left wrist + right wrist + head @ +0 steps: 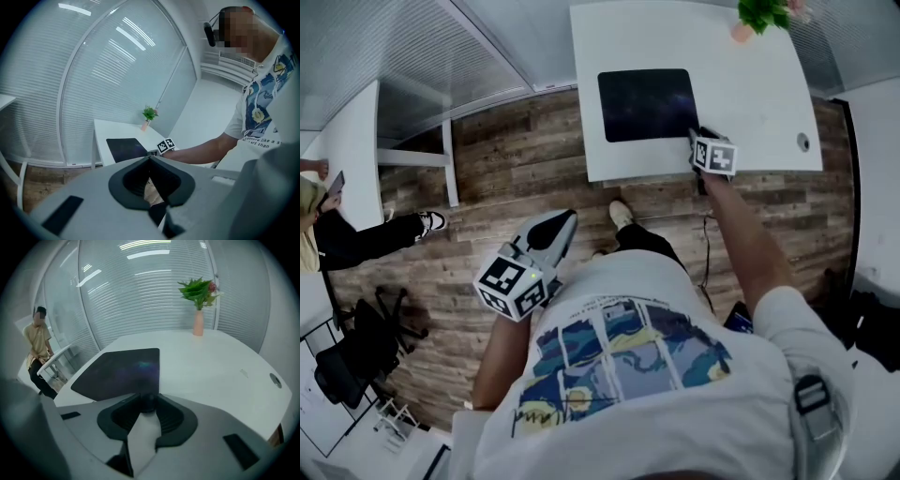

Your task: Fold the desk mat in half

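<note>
Flat on worktop (750, 94): desk mat (647, 103), likely thin, limp, light. Wide and empty at its near-right corner: right hand-held gripper (698, 136), good pinch spot. Narrow, empty: left hand-held gripper (562, 225).

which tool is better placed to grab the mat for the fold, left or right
Right. The right tool is over the desk at the near right corner of the mat, jaws apart. The left tool hangs back over the floor.
</note>
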The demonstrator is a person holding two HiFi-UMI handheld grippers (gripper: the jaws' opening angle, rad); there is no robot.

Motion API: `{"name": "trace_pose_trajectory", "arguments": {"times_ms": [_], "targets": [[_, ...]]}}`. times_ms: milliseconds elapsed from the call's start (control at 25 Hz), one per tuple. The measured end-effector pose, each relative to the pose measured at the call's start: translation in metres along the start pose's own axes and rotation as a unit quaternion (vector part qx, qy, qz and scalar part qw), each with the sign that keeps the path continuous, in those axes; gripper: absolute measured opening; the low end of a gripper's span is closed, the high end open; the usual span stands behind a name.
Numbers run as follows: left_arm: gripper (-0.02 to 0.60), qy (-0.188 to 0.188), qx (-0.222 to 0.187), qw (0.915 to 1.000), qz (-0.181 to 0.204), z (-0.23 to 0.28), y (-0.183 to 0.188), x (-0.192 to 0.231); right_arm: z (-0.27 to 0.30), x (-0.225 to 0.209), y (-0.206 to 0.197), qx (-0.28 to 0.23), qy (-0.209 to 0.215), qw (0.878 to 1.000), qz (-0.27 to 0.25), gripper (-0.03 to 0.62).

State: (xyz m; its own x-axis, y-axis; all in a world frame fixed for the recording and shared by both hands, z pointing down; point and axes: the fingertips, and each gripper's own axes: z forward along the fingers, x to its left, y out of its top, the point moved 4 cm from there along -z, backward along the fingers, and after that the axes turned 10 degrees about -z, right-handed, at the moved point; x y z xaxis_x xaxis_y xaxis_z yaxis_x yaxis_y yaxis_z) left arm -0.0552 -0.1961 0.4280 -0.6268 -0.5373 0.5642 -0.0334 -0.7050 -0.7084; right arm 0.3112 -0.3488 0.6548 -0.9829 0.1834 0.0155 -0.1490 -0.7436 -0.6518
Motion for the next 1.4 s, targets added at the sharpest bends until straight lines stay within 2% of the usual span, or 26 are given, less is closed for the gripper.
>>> {"name": "trace_pose_trajectory", "arguments": {"times_ms": [200,440,640,1000,1400], "targets": [[0.003,0.000,-0.006,1.0000,-0.004,0.009,0.008,0.005,0.003,0.006,0.005,0.001,0.013,1.000,-0.002,0.051],[0.003,-0.002,-0.008,1.0000,-0.004,0.008,0.006,0.012,-0.004,0.013,0.010,-0.017,-0.005,0.999,-0.029,0.034],[0.003,-0.008,-0.016,0.9998,-0.007,0.004,0.003,0.014,-0.016,0.028,0.028,-0.046,-0.006,0.995,-0.085,0.029],[0.003,-0.017,-0.027,0.9995,-0.006,0.004,0.000,0.011,-0.029,0.058,0.056,-0.082,0.012,0.981,-0.175,0.026],[0.003,-0.002,-0.045,0.9990,-0.008,-0.014,-0.007,0.012,-0.036,0.112,0.073,-0.105,0.042,0.959,-0.261,0.026]]}}
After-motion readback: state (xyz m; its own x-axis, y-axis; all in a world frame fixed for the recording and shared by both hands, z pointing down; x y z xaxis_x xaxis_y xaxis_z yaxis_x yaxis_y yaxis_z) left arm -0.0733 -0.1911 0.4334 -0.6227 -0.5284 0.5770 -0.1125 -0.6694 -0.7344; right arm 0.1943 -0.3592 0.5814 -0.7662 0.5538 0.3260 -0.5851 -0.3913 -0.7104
